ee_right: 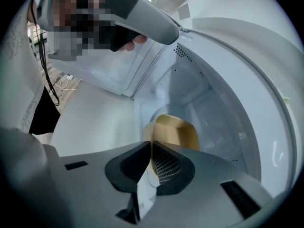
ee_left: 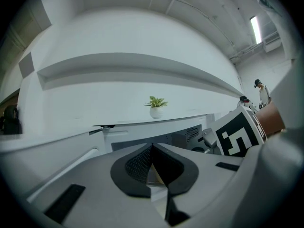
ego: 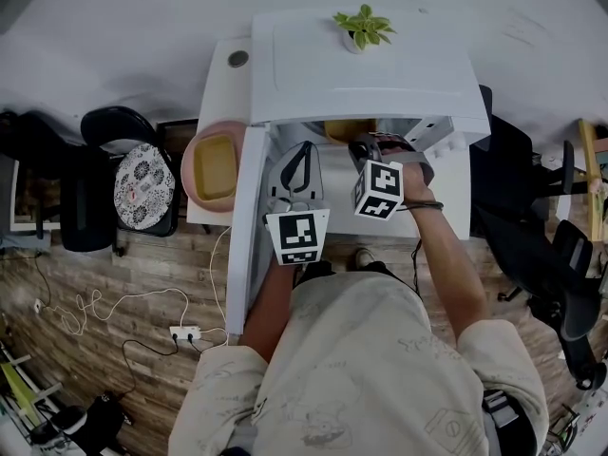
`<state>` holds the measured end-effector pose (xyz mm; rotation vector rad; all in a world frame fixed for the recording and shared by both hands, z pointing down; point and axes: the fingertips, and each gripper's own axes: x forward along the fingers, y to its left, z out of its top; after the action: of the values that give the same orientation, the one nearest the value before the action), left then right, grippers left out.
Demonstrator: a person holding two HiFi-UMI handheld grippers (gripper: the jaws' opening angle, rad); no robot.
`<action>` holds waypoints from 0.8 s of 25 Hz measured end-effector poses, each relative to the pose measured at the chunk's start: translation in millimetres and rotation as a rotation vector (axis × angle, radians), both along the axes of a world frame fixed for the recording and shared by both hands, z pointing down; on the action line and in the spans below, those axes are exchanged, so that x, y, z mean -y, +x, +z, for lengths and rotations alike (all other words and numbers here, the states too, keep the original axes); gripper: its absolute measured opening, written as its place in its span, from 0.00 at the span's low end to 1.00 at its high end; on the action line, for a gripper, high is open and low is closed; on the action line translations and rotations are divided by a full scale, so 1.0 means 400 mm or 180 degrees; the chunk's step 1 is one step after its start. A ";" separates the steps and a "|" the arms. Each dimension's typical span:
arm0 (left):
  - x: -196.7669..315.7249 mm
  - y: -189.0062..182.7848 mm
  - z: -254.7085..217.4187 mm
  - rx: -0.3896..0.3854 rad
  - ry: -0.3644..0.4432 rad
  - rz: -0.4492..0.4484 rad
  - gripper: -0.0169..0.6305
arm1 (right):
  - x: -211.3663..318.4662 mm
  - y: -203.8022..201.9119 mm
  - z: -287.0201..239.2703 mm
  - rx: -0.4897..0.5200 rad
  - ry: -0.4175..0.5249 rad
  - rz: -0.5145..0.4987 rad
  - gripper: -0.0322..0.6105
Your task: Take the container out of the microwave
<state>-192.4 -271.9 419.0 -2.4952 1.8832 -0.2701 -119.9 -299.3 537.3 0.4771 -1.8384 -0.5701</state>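
The white microwave [ego: 361, 74] stands on a white table with its door [ego: 245, 226] swung open to the left. A yellow container [ego: 344, 129] sits inside the cavity, near the opening. In the right gripper view the container [ee_right: 178, 132] lies on the cavity floor, and my right gripper [ee_right: 151, 145] is shut on its near rim. In the head view the right gripper [ego: 361, 145] reaches into the opening. My left gripper [ego: 302, 148] hovers just right of the door, in front of the opening. Its jaws [ee_left: 152, 146] are shut with nothing between them.
A small potted plant [ego: 363, 28] stands on top of the microwave. A pink plate [ego: 190, 160] bearing another yellow container lies on the table left of the door. Dark chairs [ego: 123, 179] flank the table. A power strip [ego: 185, 332] and cables lie on the wooden floor.
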 end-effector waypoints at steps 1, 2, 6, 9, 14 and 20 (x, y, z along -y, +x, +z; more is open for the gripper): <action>-0.001 0.002 -0.003 0.0012 0.0009 0.0001 0.04 | -0.005 0.002 0.000 0.0006 -0.0008 -0.0008 0.10; -0.002 0.003 -0.007 0.0025 0.0016 -0.0002 0.04 | -0.009 0.003 0.000 0.0011 -0.0014 -0.0017 0.10; -0.009 0.000 -0.013 0.0053 0.0016 -0.0052 0.04 | -0.026 0.008 -0.004 0.0039 -0.0014 -0.0046 0.10; -0.015 -0.008 -0.015 0.0059 0.0013 -0.0113 0.04 | -0.036 0.014 -0.009 0.0067 -0.0016 -0.0067 0.10; -0.024 -0.009 -0.020 0.0071 0.0017 -0.0195 0.04 | -0.051 0.031 -0.009 0.0086 -0.0033 -0.0109 0.10; -0.043 0.010 -0.016 0.0090 0.0000 -0.0254 0.04 | -0.076 0.049 -0.007 0.0091 -0.0056 -0.0197 0.10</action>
<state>-188.5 -254.7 412.6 -2.4065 1.9746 -0.3043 -100.4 -268.9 534.5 0.4197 -1.8894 -0.5914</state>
